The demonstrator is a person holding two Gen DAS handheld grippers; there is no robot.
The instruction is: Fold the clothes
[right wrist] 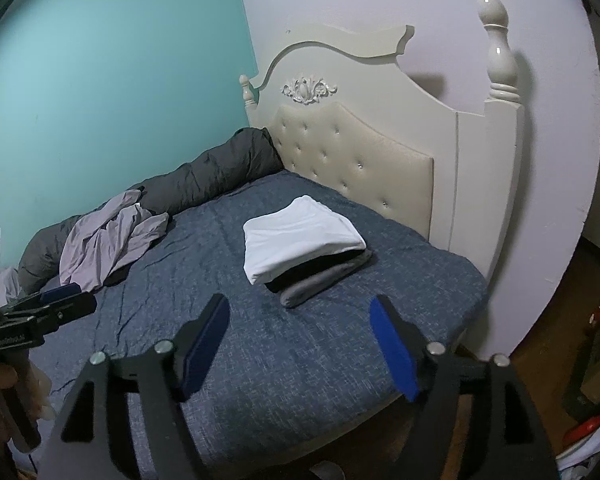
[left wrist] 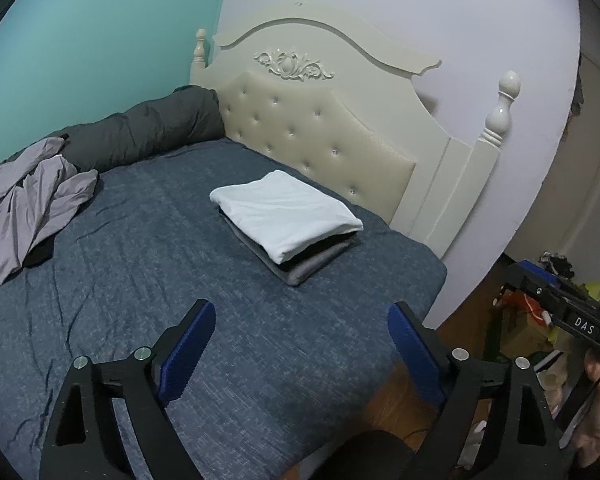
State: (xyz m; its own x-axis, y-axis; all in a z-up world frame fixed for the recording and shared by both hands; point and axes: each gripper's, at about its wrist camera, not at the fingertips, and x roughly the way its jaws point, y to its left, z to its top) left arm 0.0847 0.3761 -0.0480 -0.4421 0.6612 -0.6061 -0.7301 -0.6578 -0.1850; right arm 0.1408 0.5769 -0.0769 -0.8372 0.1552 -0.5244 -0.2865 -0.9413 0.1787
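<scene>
Left wrist view: the left tongs (left wrist: pixel 300 344) hang spread over the near part of the bed (left wrist: pixel 148 280), nothing between the pads. The right tongs (right wrist: pixel 300 344) are spread and empty too, above the bed's near corner. A folded stack (left wrist: pixel 288 220), white piece on top with dark and grey ones under it, lies near the headboard (left wrist: pixel 320 136). The unfolded lilac garment (left wrist: pixel 28 204) sits crumpled at the far left, against the rolled grey duvet (left wrist: pixel 148 128), well apart from both tongs.

The step in hand looks like fetching that garment. To do it well, carry both tongs left, pinch two separate edges such as the shoulders or hem corners, not the bunched middle, then lift and drag it onto bare bed clear of the stack before spreading it flat.
</scene>
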